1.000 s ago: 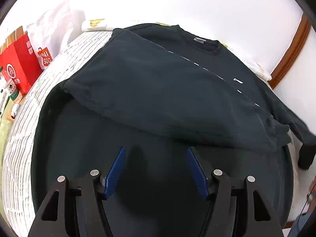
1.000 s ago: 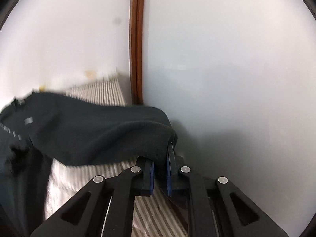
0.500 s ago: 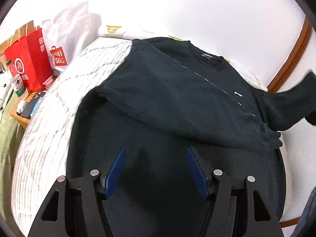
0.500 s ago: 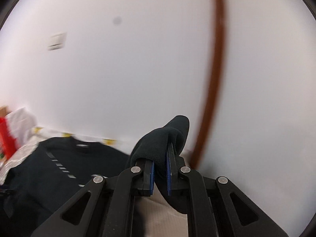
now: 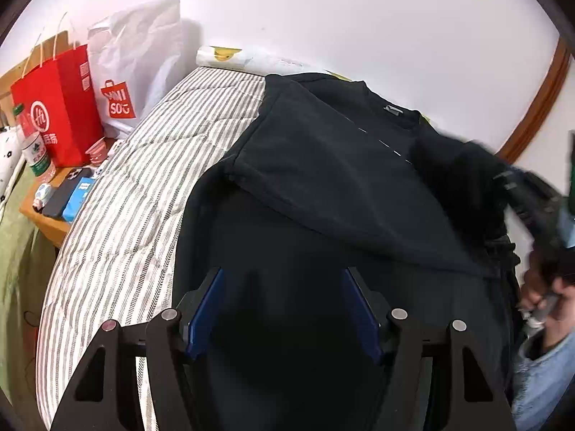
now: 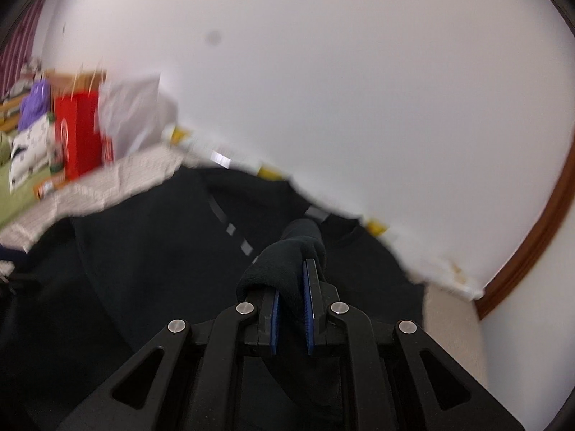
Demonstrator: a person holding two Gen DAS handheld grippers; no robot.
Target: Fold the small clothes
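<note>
Sweatshirt (image 5: 323,186) lay spread on the striped bed (image 5: 143,194), one sleeve already folded across; the right tool (image 6: 291,318), clamped on the other cuff (image 6: 287,262), hung over its chest, while the left tool (image 5: 284,309) stood apart, empty, above the hem.

Sweatshirt (image 5: 323,179) spread on the bed (image 5: 143,186), one sleeve (image 5: 323,165) folded across its chest; wall (image 5: 359,18) behind the bed. Left of the bed, a counter (image 5: 46,222) carrying two shopping bags (image 5: 64,107), a bottle (image 5: 37,154) and phones (image 5: 66,194). Left tongs (image 5: 282,309) over the sweatshirt's lower part; right tongs (image 6: 291,309) at its right side, clamping the other sleeve's cuff (image 6: 287,258)
</note>
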